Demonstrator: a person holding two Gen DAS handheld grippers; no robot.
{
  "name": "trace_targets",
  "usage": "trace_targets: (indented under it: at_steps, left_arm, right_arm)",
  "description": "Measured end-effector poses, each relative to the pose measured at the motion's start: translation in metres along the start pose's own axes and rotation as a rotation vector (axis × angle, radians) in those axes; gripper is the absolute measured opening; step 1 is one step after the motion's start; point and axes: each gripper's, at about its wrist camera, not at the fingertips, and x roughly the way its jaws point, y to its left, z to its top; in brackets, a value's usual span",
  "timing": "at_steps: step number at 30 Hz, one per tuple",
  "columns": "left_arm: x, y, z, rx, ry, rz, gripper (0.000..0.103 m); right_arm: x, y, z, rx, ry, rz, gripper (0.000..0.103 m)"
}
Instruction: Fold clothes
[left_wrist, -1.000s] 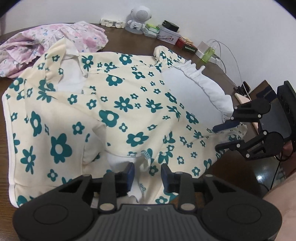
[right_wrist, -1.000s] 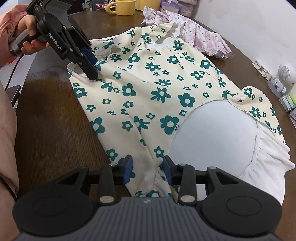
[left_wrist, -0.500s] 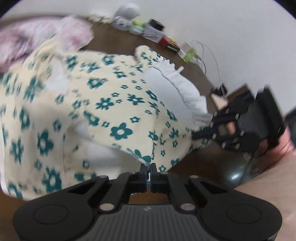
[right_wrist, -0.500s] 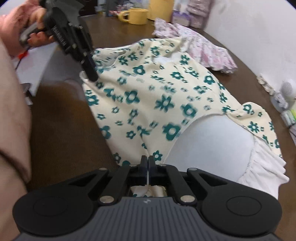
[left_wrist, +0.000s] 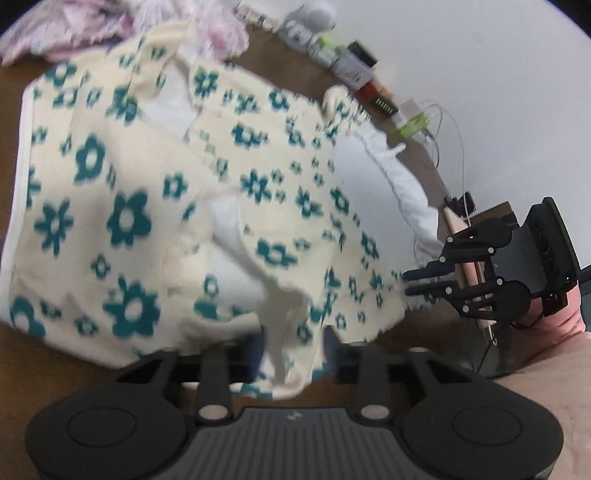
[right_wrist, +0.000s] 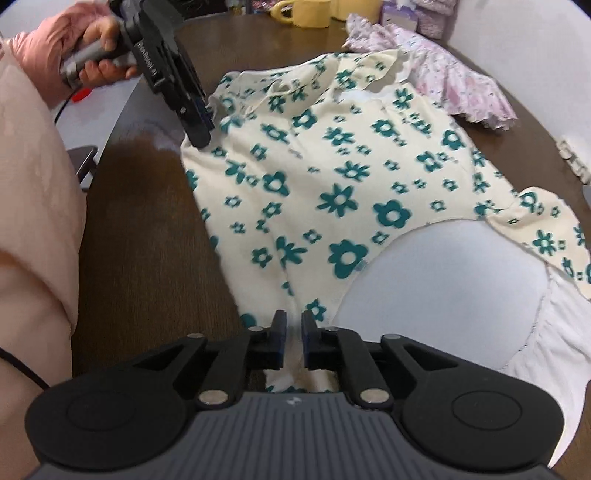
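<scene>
A cream garment printed with teal flowers (right_wrist: 332, 177), its white lining and white ruffled hem (right_wrist: 535, 332) showing, lies spread across a dark brown wooden table (right_wrist: 147, 240). It is mostly flat, with no neat fold visible, so the folding looks to be at an early stage: both near corners are gripped, and carrying that edge across the cloth remains to be done. The right gripper (right_wrist: 293, 332) has its fingers drawn close together, pinching a bunch of the floral fabric at the near edge. The left gripper (left_wrist: 291, 350) is blurred in its own view and draped with cloth, its fingers seeming spread apart; in the right wrist view its tips meet the far corner of the garment, but whether they clamp the cloth I cannot tell. Beyond the garment sits a pink floral garment (right_wrist: 469, 92) in a loose heap, apparently waiting its turn. A yellow mug (right_wrist: 303, 13) and small boxes (left_wrist: 354, 66) line the table's far edges.
</scene>
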Motion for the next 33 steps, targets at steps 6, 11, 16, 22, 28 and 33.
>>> trace_targets:
  at_steps: [6,11,16,22,28,33]
  left_arm:
    - [0.012,-0.013,-0.001,0.068,0.043,0.047,0.008]
    - [0.000,-0.026,-0.004,0.143,0.014,0.105,0.014]
    - [-0.043,-0.029,0.014,0.174,-0.266,0.214,0.047]
    - [-0.006,-0.035,0.038,0.300,-0.271,0.497,0.026]
    - [0.021,-0.022,0.025,0.371,-0.192,0.576,0.025]
    - [0.007,-0.013,0.013,0.359,-0.165,0.603,0.027]
  right_arm:
    - [0.010,0.003,-0.001,-0.001,0.031,0.020,0.013]
    - [0.001,-0.002,-0.001,0.023,0.000,-0.014,0.013]
    - [-0.025,-0.027,0.012,0.188,-0.175,-0.183,0.030]
    - [-0.007,-0.074,0.052,0.364,-0.203,-0.337,0.032]
    - [0.047,-0.122,0.083,0.364,-0.157,-0.364,0.032]
    - [0.073,-0.151,0.082,0.412,-0.094,-0.351,0.033]
